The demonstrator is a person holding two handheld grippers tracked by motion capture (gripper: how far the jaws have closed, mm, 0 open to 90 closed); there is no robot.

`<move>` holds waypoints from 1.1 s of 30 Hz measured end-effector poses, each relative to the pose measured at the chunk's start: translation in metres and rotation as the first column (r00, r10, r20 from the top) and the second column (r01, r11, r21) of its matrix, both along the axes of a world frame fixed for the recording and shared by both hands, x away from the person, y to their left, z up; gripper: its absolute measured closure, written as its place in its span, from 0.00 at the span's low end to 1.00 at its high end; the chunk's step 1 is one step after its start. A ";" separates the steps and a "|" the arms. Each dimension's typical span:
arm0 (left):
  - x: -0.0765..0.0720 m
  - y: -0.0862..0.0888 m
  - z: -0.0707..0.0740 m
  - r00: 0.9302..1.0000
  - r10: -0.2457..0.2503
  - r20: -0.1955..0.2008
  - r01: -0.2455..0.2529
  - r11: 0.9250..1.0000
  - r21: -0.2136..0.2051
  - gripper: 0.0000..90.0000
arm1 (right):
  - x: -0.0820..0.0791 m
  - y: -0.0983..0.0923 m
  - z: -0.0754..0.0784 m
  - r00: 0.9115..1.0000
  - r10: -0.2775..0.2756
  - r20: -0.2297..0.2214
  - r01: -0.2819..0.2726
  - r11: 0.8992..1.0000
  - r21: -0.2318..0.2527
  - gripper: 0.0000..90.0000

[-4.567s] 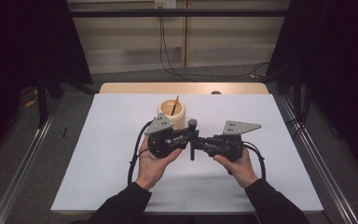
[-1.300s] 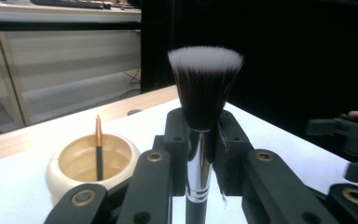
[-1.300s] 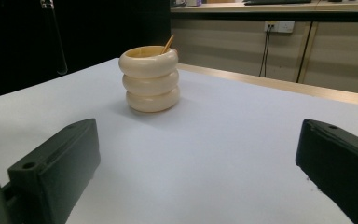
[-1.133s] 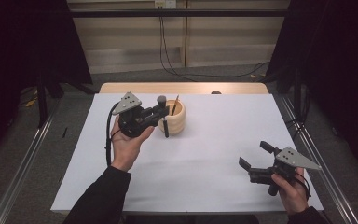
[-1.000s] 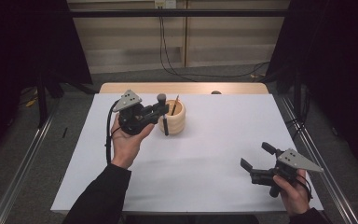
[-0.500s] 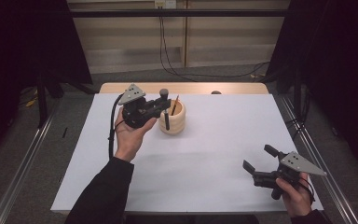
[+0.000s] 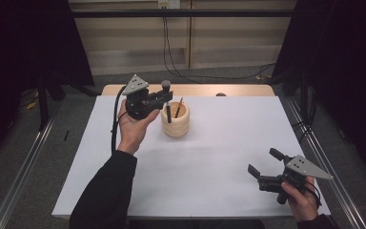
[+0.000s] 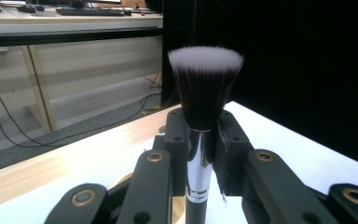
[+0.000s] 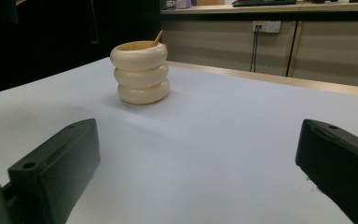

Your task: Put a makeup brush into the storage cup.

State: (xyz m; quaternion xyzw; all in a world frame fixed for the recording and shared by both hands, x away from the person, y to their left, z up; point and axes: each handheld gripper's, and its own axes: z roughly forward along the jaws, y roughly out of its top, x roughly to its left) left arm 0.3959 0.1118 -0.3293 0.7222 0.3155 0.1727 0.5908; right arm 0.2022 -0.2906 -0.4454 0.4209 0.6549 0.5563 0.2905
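White tabletop [image 7: 209, 157] runs to a wooden far edge, with pale cabinets and trailing cables behind it. Toward its far left stands a cream three-ringed holder [image 7: 175, 119] with a thin wooden stick [image 7: 178, 106] leaning inside, and just left of its rim the left gripper [image 7: 164, 98] has its fingers clamped on the silver ferrule of a makeup brush [image 8: 204, 88], bristles up and handle reaching down beside the holder's mouth. Well apart at the near right, the right gripper [image 7: 263, 165] rests low with fingers spread wide, bare tabletop between them.
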 end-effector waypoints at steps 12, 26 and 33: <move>0.022 -0.008 -0.001 1.000 0.026 0.003 -0.026 1.000 0.002 0.86 | 0.000 0.000 -0.001 1.000 0.019 -0.006 -0.019 1.000 -0.005 0.00; 0.036 -0.013 -0.014 0.999 0.035 0.014 -0.035 0.999 0.011 0.86 | 0.000 -0.001 0.000 1.000 0.015 -0.005 -0.015 1.000 -0.006 0.00; 0.038 -0.017 -0.021 0.999 0.042 -0.003 -0.042 0.999 0.017 0.86 | 0.000 -0.001 0.000 1.000 0.017 -0.007 -0.017 1.000 0.000 0.00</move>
